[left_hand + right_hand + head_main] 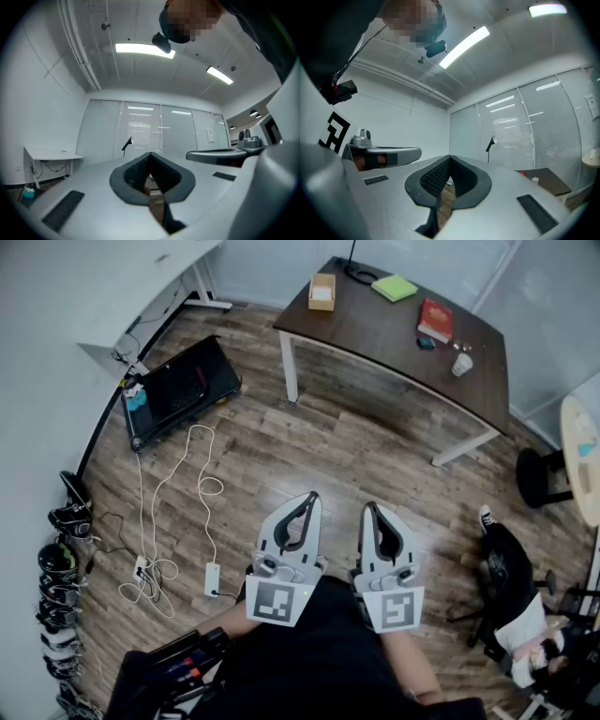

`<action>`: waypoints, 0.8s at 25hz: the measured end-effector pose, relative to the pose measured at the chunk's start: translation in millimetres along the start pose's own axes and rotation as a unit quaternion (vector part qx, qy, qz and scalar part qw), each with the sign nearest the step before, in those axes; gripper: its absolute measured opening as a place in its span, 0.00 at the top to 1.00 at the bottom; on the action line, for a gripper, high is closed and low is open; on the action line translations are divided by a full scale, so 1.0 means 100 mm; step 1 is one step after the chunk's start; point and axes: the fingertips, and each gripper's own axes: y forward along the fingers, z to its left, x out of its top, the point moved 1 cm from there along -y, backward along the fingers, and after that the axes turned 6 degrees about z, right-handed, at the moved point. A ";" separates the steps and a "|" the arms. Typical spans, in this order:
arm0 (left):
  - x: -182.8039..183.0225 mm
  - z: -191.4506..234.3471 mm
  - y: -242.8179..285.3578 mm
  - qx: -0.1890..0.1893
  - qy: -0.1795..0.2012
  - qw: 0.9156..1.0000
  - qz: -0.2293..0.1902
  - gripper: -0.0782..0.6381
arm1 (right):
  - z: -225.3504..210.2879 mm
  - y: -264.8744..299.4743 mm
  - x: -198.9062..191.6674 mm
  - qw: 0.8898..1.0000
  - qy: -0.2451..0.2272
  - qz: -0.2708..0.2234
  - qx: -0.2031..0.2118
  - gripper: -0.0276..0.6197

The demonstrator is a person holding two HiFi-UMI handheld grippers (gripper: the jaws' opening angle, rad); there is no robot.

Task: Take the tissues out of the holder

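Holding both tools low and close to the body, pointed roughly level across the room. Keeping the grey left gripper (313, 496) fully closed, tips touching, nothing between them. Same with the grey right gripper (368, 507): tips pressed together on empty air.

Well apart from the small light-brown open-topped tissue holder (322, 306), set close to the left end of the dark brown rectangular table (394, 343), with white tissues (321, 294) showing in its top. Nothing taken out yet.

Most likely slip: arriving with the tips shut and merely shoving the light holder, perhaps over the table edge just beside it. Better to open before reaching in.

Next: pinching too shallow and tearing a thin sheet, or pinching too deep and lifting the whole holder along with the wad, then dropping it. Probably worth steadying the box with the other tool while pulling.

On the way over: looping white cable (200, 486) on the wooden floor, off to the left. Straying that way risks snagging a foot.

Less worrying, judging from here: red book (435, 319) and white cup (461, 363), well apart from the holder, only at risk from a wide swing across the tabletop.
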 end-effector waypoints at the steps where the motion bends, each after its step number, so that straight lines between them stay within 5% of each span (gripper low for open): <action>1: 0.00 -0.02 0.00 -0.002 0.001 1.000 -0.001 0.89 | -0.01 -0.02 -0.01 1.000 0.000 0.002 0.001 0.95; 11: -0.07 0.07 -0.03 0.036 -0.012 0.999 0.000 0.89 | -0.25 -0.28 -0.19 0.999 0.035 0.003 -0.011 0.94; 20: -0.15 0.26 0.29 0.027 -0.024 0.999 0.003 0.89 | -0.42 -0.05 -0.26 0.999 0.038 0.014 -0.030 0.94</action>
